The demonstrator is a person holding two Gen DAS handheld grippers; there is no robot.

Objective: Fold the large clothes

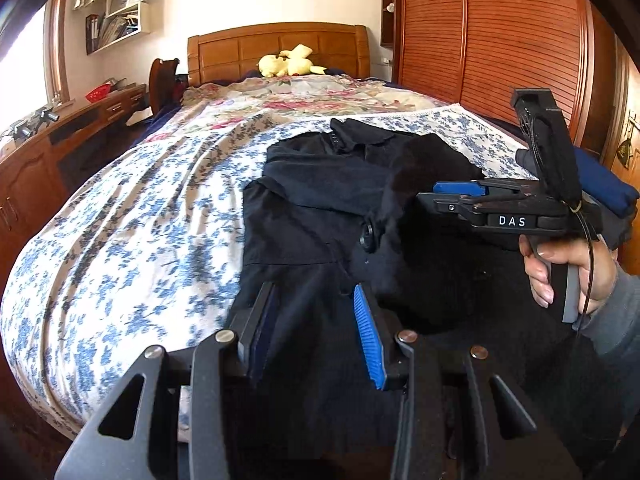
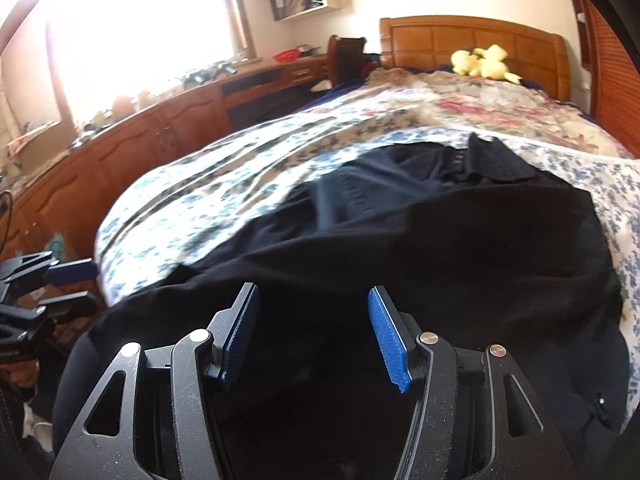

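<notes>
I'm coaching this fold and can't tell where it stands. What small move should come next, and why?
Probably lower the left tongs onto the near edge of the dark garment and close on it. Both tongs stand open with nothing pinched, the right tongs hover over the same cloth, and the garment lies rumpled on the floral bedspread, not yet folded.

Bed (image 1: 120,216): headboard (image 1: 276,50) at far end; plush toy (image 1: 286,65) on the covers just before it. Dark garment (image 1: 320,200) spread on the bedspread at the near end, collar toward the headboard. Left gripper (image 1: 316,330) over the garment's near edge; right gripper (image 1: 456,194) to its right, above the garment. Folded clothes (image 1: 608,184) behind the right gripper. Cabinet run (image 1: 60,148) left of bed; wall shelves (image 1: 120,12) above it. Wardrobe (image 1: 500,40) right of bed.
</notes>
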